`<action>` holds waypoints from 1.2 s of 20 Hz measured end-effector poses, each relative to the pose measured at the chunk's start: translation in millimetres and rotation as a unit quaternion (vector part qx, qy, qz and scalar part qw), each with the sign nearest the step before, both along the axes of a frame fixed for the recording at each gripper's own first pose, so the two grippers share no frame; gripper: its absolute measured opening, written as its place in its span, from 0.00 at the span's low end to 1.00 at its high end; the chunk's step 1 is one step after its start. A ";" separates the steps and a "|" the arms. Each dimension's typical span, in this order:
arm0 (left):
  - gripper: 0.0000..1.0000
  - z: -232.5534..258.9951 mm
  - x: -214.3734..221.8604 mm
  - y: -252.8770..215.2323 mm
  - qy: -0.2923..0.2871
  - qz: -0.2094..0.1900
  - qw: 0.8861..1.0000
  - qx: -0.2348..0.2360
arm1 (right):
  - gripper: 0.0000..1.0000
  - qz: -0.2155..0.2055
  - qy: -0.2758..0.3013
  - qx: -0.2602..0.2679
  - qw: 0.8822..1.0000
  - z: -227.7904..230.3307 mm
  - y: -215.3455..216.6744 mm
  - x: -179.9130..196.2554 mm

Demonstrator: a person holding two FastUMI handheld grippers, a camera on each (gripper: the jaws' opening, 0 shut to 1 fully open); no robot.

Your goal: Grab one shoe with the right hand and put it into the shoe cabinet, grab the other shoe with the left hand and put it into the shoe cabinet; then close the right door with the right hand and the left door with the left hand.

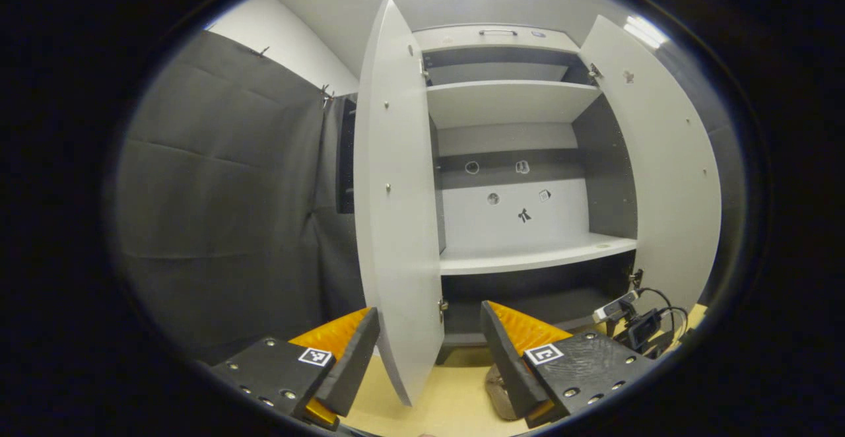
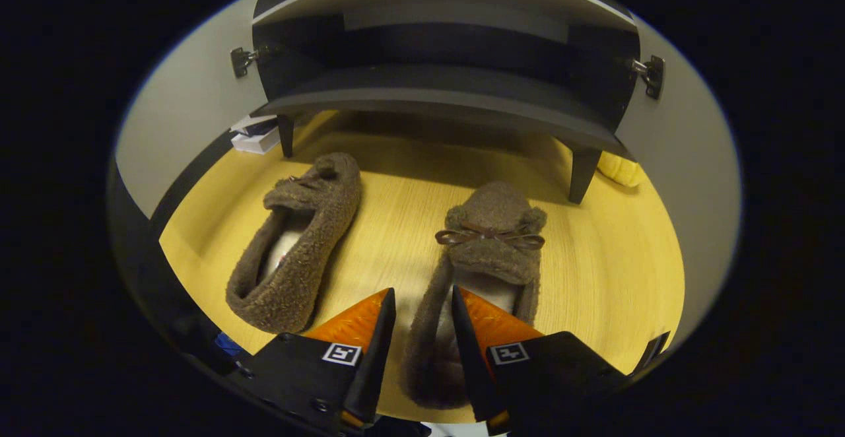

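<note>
Fuzzy brown fleece is what my right gripper (image 2: pixel 422 321) is closing on: the right shoe (image 2: pixel 485 252), the one with the little bow, lies on the yellow floor (image 2: pixel 594 272) with its toe toward the cabinet (image 2: pixel 436 87). My two fingers straddle the left wall of its heel opening — one outside, one inside over the pale lining — with only a narrow gap between them. I cannot tell whether both are pressing on the fleece yet, so I treat the grip as unfinished.

The other shoe (image 2: pixel 297 239) lies to the left, toe also toward the cabinet, well apart from the first and nearer the floor's left edge.

To do this step well, I want the wall seated deep between the fingers before I squeeze, because soft fleece may slip out of a shallow pinch. A grip at the heel will probably let the toe droop, so I plan to lift slowly and bring the toe over the bottom shelf's front edge first.

My left gripper (image 1: pixel 429 338) hangs with its fingers wide apart and nothing between them, facing the open cabinet. Both doors stand open — the left door (image 1: pixel 396 212) swings out close to that gripper, the right door (image 1: pixel 667 173) at the far side. The white shelf (image 1: pixel 528 259) is bare.
</note>
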State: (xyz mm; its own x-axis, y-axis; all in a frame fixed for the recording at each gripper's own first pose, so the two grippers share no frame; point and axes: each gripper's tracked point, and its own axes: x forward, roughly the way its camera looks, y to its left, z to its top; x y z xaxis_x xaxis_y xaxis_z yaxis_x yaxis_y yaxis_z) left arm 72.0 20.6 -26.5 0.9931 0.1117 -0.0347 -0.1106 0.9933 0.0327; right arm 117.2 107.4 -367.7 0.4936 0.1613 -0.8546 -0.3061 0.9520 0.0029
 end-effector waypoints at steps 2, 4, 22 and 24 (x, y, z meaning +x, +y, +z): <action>0.89 0.8 0.8 -0.2 -0.001 -0.001 1.000 0.004 | 0.40 -0.009 -0.007 -0.011 1.000 -0.5 -5.9 4.6; 0.89 -1.2 2.0 -2.3 0.001 -0.004 1.000 0.003 | 0.25 0.003 -0.002 -0.009 1.000 0.8 -5.9 4.4; 0.89 -10.5 14.2 -58.1 0.009 -0.066 0.998 0.010 | 0.02 -0.004 -0.118 0.105 0.987 153.9 -6.0 21.6; 0.89 -13.6 16.6 -61.9 0.010 -0.073 0.997 0.007 | 0.02 0.008 -0.145 0.109 0.983 182.5 -3.9 27.3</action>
